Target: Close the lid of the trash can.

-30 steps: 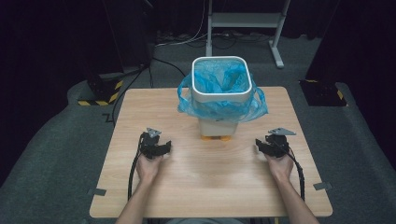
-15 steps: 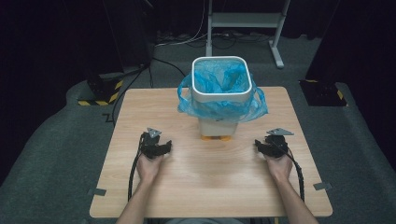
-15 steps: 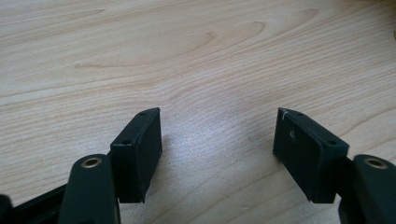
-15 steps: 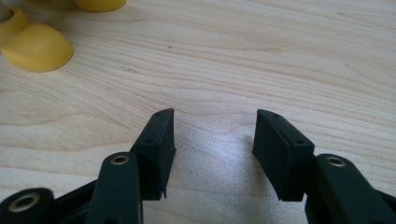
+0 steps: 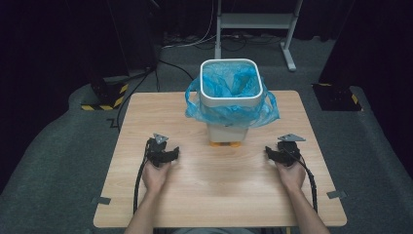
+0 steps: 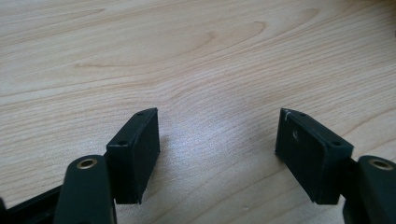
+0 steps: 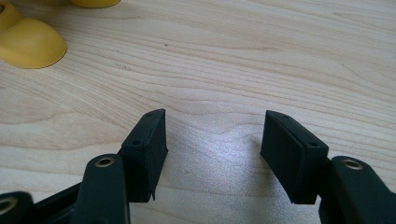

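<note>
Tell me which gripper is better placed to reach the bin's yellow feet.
Right, probably. The right gripper has the yellow feet near its open fingers; before the left gripper lies bare table.

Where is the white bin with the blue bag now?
In the high view, the white bin stands at the far middle of the table, beyond and between the left gripper and the right gripper.

Grey carpet floor (image 5: 58, 161), dark surroundings, metal stand (image 5: 253, 22).

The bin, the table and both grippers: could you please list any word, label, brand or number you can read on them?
None can be read: the white bin, its blue bag, the wooden table, the left gripper and the right gripper bear no legible writing.
</note>
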Available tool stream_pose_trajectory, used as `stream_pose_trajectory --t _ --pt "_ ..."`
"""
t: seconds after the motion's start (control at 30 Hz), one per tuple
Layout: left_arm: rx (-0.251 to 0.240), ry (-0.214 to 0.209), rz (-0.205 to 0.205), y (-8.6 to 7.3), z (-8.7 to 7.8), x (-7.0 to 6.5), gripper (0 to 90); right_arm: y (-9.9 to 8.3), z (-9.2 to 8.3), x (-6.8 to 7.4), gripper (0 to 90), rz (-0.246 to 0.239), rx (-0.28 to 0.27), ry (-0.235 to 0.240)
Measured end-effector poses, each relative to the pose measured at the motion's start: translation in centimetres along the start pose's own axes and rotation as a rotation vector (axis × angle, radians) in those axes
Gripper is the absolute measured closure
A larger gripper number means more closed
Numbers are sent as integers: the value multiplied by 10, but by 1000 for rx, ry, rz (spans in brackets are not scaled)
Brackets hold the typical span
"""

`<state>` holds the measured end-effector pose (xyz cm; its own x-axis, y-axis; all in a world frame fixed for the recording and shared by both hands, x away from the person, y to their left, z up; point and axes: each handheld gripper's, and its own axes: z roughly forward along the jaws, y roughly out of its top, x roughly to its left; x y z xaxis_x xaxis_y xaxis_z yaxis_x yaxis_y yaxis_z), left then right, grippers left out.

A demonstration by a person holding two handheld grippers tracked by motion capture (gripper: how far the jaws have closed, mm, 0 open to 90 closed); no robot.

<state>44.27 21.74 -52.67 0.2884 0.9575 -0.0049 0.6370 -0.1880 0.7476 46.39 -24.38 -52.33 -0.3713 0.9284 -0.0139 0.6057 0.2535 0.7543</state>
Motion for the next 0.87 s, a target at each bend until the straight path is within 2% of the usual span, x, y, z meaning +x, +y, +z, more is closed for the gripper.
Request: stream_pose_trajectory --t 0.87 --pt "4 -8 0 0 0 0 288 0 0 0 381 0 3 1"
